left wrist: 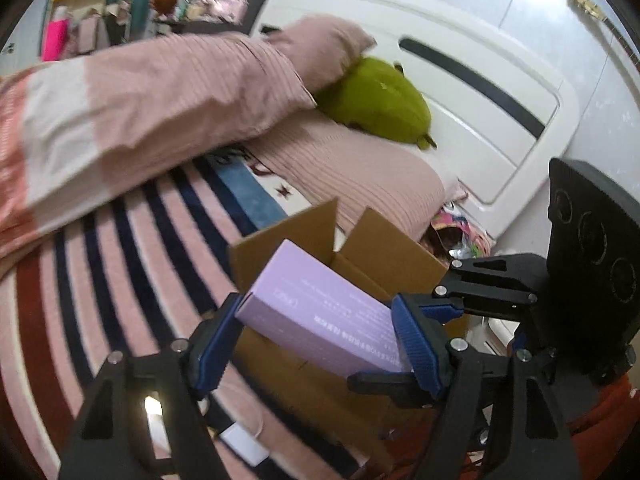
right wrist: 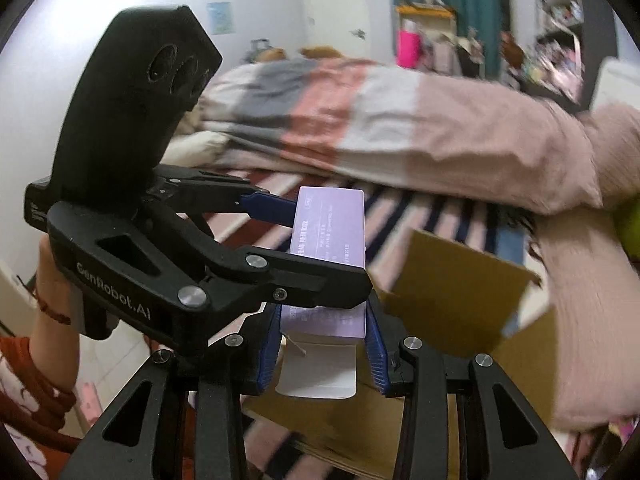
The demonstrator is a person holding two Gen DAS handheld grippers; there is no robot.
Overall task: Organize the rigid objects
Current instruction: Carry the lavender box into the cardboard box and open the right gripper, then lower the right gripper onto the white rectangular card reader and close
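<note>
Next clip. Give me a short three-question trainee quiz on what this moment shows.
1. Multiple choice: what do the left gripper and the right gripper both clamp?
A. a green plush toy
B. a lilac carton
C. a pillow
2. True or false: the cardboard box has its flaps folded shut.
3. Fill in: the cardboard box sits on a ___ blanket.

Key: 1 B; 2 false, the flaps stand open; 3 striped.
</note>
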